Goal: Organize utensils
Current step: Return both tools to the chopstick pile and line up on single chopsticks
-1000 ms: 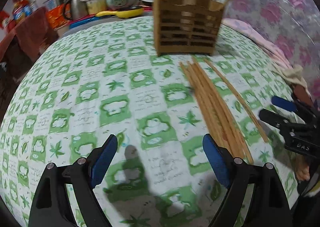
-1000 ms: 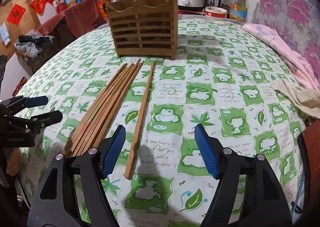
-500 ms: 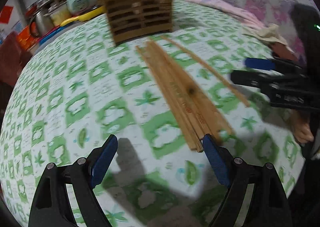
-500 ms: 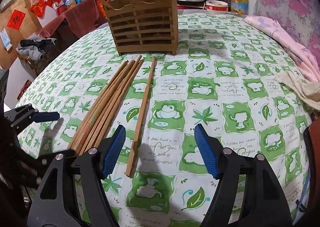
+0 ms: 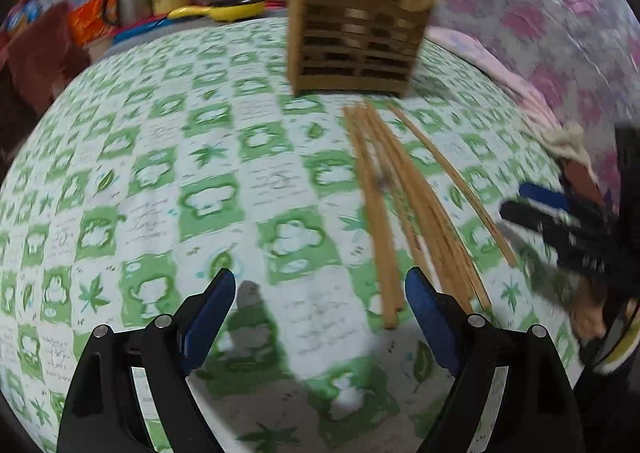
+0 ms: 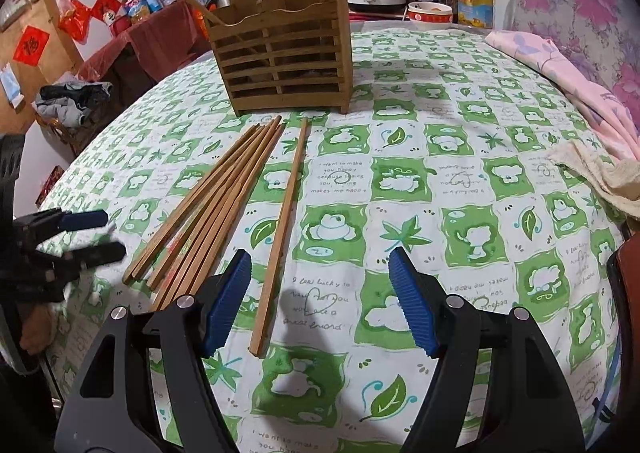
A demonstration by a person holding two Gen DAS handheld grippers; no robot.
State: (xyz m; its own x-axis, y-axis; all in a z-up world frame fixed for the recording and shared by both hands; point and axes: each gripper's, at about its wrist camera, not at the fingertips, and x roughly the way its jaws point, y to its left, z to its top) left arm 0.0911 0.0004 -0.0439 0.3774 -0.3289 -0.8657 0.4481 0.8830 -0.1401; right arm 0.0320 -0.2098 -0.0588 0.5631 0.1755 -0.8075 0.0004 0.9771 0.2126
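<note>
On the green-checked tablecloth [image 6: 460, 141], a bundle of chopsticks [image 6: 208, 209] lies left of a single chopstick [image 6: 282, 229], all just near of the slatted wooden holder [image 6: 284, 65]. The left gripper [image 5: 320, 317] hovers with fingers spread, grasping nothing. The right gripper [image 6: 320, 301] likewise stands released and empty, the single chopstick's near end between its fingers.

The tablecloth [image 6: 460, 141] squares read "I want to make you happy" and "feel lucky".
</note>
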